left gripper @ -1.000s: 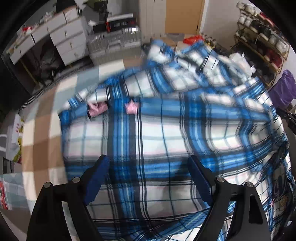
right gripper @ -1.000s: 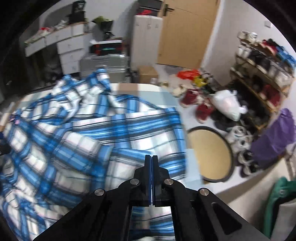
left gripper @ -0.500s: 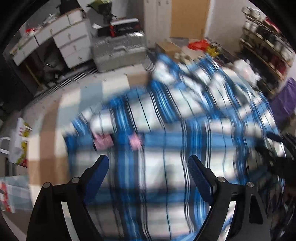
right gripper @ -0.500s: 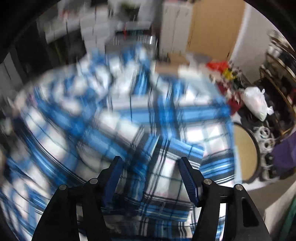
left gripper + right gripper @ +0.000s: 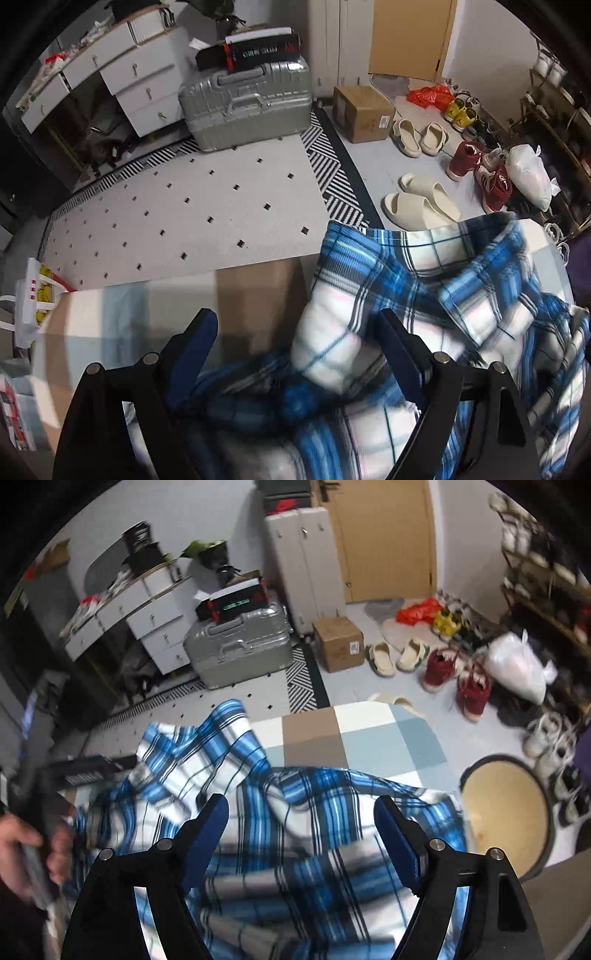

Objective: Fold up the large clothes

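A blue, white and black plaid shirt [image 5: 369, 295] lies crumpled on a table with a brown, white and pale-blue checked cloth [image 5: 251, 295]. My left gripper [image 5: 299, 350] hangs over the shirt's left edge near the table's far side. Its jaws stand wide and are closing, with a puffed fold of fabric between them, and the pads are not pressing it. My right gripper [image 5: 303, 827] hovers over the bunched shirt [image 5: 295, 794]. Its jaws are opening and grip nothing. At the left of the right wrist view a hand [image 5: 29, 845] holds the other tool.
On the floor beyond the table are a dotted rug [image 5: 184, 206], a silver suitcase [image 5: 247, 99], a cardboard box [image 5: 360, 112], cream slippers [image 5: 421, 206] and several shoes. White drawers [image 5: 140, 81] stand at the back left. A round tan stool [image 5: 506, 816] sits at the table's right.
The right gripper went from shut to wide open and swung over the shirt. The left gripper moved from above the spread shirt toward the table's far edge, and the shirt there is now bunched.
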`<act>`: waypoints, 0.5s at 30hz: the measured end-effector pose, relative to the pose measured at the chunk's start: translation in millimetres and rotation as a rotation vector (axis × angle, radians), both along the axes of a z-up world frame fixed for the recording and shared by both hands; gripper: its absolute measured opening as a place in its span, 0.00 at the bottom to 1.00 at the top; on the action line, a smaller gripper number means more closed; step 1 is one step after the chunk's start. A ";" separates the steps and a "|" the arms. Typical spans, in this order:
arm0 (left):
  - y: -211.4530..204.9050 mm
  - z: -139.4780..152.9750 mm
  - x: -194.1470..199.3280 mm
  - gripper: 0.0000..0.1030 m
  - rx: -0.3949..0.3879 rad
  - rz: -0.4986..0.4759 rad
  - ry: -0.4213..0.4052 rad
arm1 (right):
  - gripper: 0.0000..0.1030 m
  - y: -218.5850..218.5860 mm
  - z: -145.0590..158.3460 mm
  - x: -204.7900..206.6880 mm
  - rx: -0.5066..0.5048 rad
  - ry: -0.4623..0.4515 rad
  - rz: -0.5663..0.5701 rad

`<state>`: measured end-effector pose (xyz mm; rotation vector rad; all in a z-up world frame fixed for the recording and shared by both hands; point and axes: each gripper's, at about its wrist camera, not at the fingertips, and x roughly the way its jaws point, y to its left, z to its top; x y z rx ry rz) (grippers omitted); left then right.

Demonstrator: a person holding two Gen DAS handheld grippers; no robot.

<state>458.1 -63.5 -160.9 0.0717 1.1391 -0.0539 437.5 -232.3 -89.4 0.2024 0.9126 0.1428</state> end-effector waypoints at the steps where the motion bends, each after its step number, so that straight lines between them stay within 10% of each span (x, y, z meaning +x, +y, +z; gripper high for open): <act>1: 0.9 -1.7 -0.5 0.69 -0.059 -0.008 -0.002 | 0.79 -2.1 -1.7 4.2 0.016 0.000 0.003; 3: 0.5 4.1 -4.9 0.13 -0.148 -0.027 0.006 | 0.79 -1.5 -3.5 11.5 0.044 -0.002 0.019; 15: -12.6 65.9 -153.8 0.06 -0.197 -0.522 -0.278 | 0.79 21.1 24.1 9.5 0.144 -0.047 0.074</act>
